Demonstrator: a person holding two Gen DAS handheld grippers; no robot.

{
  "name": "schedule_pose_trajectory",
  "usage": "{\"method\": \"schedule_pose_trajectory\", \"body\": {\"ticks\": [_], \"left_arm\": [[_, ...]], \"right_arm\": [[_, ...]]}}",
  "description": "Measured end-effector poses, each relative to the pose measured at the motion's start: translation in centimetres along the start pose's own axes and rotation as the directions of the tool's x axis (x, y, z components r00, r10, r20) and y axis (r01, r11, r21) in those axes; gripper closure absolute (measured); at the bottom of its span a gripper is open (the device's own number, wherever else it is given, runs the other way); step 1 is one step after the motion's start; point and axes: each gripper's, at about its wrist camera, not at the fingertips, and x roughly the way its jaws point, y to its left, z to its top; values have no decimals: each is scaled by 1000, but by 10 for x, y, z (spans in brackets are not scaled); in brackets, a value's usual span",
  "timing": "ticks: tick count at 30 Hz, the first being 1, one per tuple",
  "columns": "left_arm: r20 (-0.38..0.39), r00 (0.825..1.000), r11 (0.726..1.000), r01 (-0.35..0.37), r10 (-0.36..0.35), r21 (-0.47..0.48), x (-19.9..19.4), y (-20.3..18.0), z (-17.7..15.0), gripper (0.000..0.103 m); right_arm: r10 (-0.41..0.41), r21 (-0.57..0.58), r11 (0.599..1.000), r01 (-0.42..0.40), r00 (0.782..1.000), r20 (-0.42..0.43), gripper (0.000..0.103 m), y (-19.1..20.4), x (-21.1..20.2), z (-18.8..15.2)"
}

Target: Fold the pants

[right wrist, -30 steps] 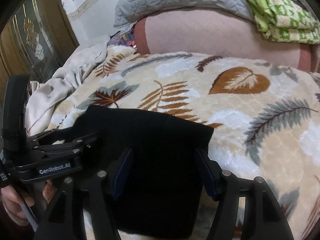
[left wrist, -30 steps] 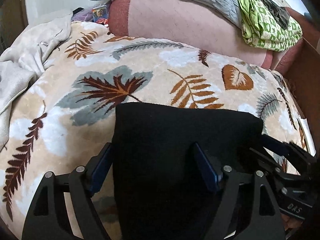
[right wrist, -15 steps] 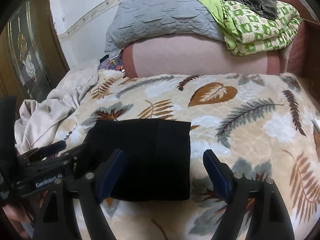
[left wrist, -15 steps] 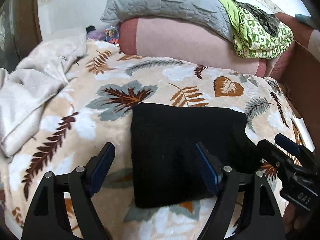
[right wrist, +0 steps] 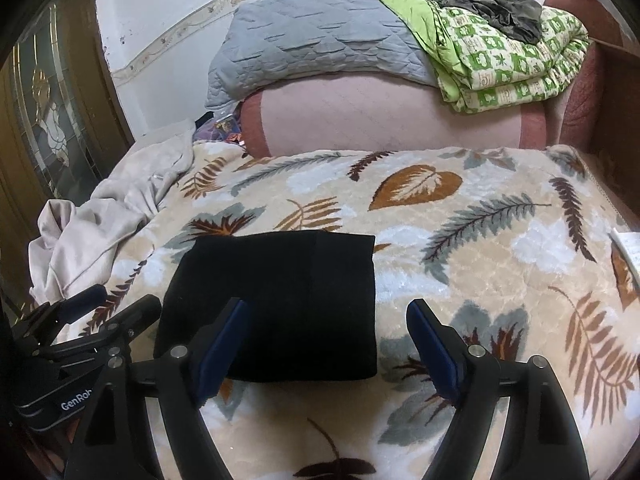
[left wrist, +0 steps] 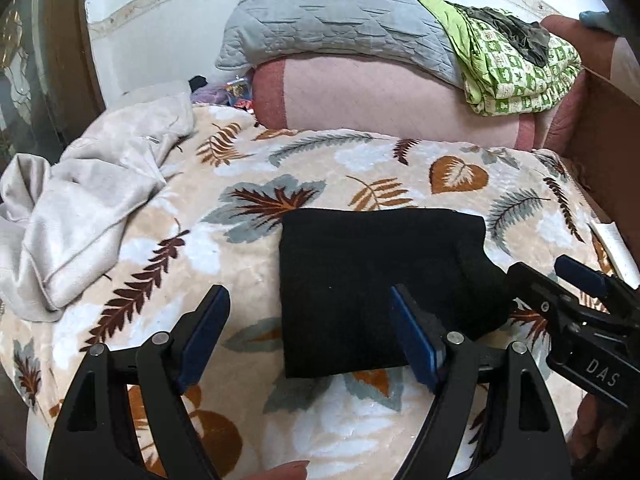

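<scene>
The black fabric pants lie folded into a flat, compact rectangle on the cream leaf-patterned plush blanket. The left gripper and right gripper both hang above them, jaws spread wide and holding nothing.

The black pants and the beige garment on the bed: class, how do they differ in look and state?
The black pants lie folded into a flat, neat rectangle; the beige garment lies crumpled in a loose heap. The pants sit mid-bed, in front of the open claws; the garment sits toward the bed's left edge. Both rest on the leaf-print blanket, and neither is held.
</scene>
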Motion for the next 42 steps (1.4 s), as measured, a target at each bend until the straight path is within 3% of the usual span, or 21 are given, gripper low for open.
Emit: {"method": "schedule_pose_trajectory", "body": {"ticks": [15,21,42], "left_arm": [[70,997,1000,17,-18,10,12,3,-14,22],[42,999,999,20,-19,-29,27,13,-12,22],[49,999,1000,8,-7,-21,35,7,-7,22]], "right_arm": [[-49,-7,999,49,999,-6,20,4,6,-4],[-56,-13,998,56,998,-10,20,6,15,-1],[-40,-7,999,40,999,-17,20,10,30,3]]}}
